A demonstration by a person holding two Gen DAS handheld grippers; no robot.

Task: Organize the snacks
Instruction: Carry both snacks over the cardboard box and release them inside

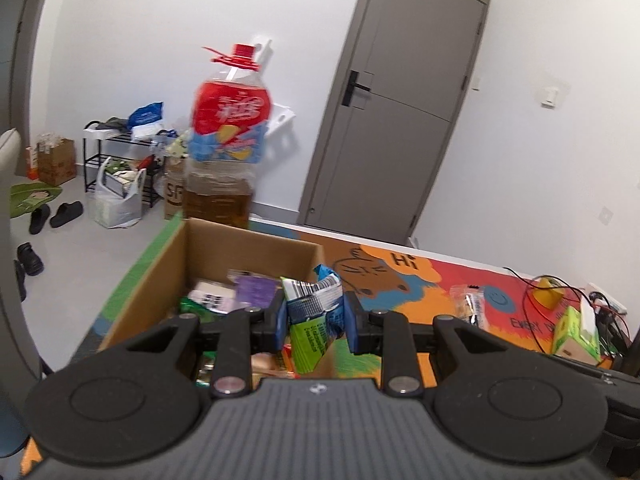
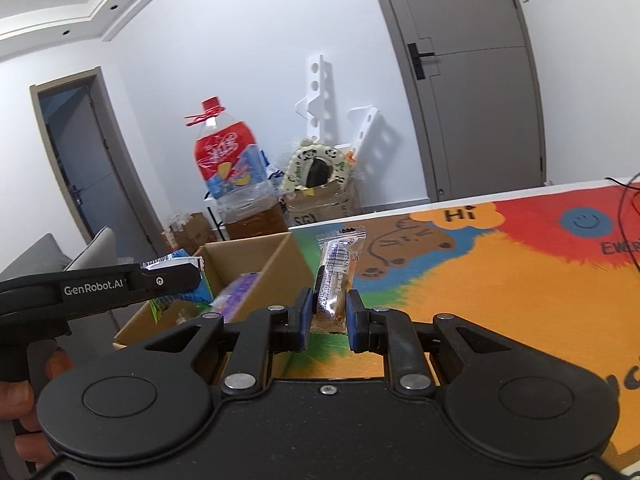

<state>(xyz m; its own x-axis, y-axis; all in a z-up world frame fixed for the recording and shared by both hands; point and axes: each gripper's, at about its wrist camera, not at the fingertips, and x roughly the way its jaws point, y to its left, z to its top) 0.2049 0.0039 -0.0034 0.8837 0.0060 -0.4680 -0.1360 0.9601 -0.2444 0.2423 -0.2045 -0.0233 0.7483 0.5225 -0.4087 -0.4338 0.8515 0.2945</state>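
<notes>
Left wrist view: left gripper (image 1: 314, 316) is clamped on a crinkly green-and-blue foil snack packet (image 1: 314, 312), held at frame centre over the near right rim of an open brown cardboard box (image 1: 244, 246) holding loose packets. Bare colourful printed tablecloth (image 1: 420, 280) is seen to the right. Right wrist view: right gripper (image 2: 328, 312) is closed on a clear glossy plastic-wrapped snack bar (image 2: 338, 272), upright at centre, right of the box; open mat at right.
</notes>
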